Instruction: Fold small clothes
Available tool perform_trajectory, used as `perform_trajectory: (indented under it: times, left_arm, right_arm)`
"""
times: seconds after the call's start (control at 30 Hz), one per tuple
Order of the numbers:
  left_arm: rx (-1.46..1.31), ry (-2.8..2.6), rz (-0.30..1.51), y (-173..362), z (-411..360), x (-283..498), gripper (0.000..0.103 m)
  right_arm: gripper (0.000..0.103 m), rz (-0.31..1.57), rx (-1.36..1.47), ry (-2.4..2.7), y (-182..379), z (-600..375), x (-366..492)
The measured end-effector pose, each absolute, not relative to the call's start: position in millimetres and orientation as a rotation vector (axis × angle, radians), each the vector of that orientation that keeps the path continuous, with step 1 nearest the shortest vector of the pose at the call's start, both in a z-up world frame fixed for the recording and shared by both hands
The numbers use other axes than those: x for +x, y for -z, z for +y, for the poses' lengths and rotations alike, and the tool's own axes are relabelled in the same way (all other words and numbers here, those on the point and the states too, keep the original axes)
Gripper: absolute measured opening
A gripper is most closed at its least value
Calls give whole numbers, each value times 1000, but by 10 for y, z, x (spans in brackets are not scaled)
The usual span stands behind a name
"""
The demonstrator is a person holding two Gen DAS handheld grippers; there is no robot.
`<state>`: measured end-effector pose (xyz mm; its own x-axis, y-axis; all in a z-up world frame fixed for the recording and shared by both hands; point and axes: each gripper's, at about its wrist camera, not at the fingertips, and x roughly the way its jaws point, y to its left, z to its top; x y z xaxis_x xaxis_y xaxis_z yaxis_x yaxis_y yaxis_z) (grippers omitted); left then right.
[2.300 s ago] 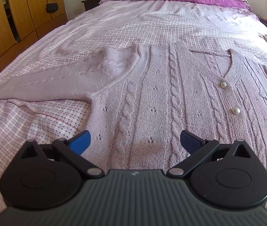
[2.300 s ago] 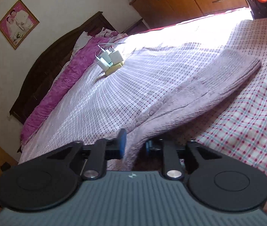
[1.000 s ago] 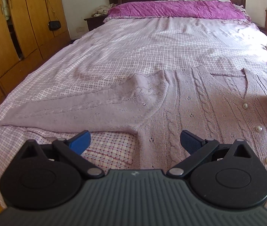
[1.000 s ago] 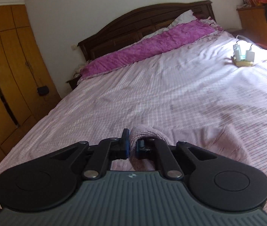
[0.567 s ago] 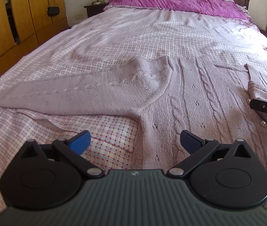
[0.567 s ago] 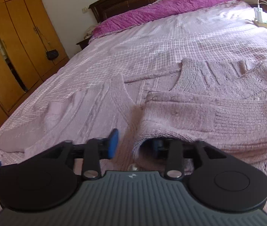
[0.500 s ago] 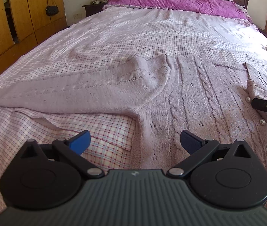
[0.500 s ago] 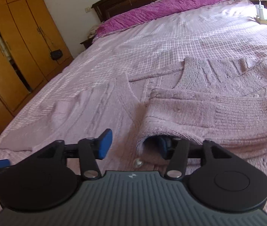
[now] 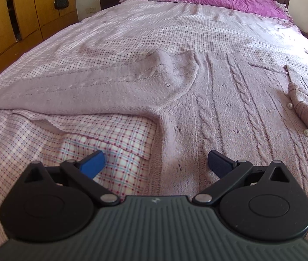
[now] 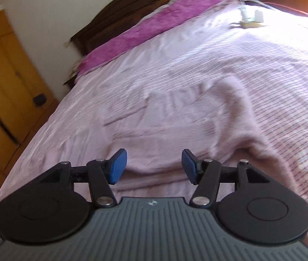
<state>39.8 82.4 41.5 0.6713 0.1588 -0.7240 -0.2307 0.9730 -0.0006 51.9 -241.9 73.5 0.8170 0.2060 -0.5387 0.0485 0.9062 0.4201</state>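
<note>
A mauve knitted cardigan [image 9: 214, 100] lies flat on the checked bedspread [image 9: 132, 32], one sleeve [image 9: 88, 87] stretched out to the left, the other sleeve [image 9: 306, 108] folded in over the pearl buttons [image 9: 306, 132]. The left gripper [image 9: 156, 163] hovers over the hem, jaws wide apart and empty. The right gripper [image 10: 154, 165] is likewise spread, holding nothing, above the blurred knit.

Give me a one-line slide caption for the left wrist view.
Open left gripper poised over a lilac cable-knit cardigan spread on a checked bedspread, one sleeve outstretched, the other folded in.
</note>
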Motion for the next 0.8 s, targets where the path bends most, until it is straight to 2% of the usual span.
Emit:
perform_trajectory:
  times: [0.3,0.33,0.37,0.43,0.47,0.8]
  left_arm:
    - [-97,-237,806,-431,872,350,103]
    - [-95,-238,803,-444,885,336,103]
    - [-93,-238,799,-457,897,321,103]
    - [-93,-242,791,-490,931,302,103]
    - [-95,-245,788,-506,949,293,103]
    - [-137,-289,743,-642,1189,179,103]
  right_arm:
    - [63,719,266,-11,-421,-2391,864]
    - [60,724,267,-10,-424,-2356,884]
    - [43,726,278,-16,-443,-2347,892]
    - [21,731,304,-47,-505,-2280,923]
    - [19,720,297,-65,-553,-2228,922]
    - [17,623,320,-321,-1190,-1341,1052]
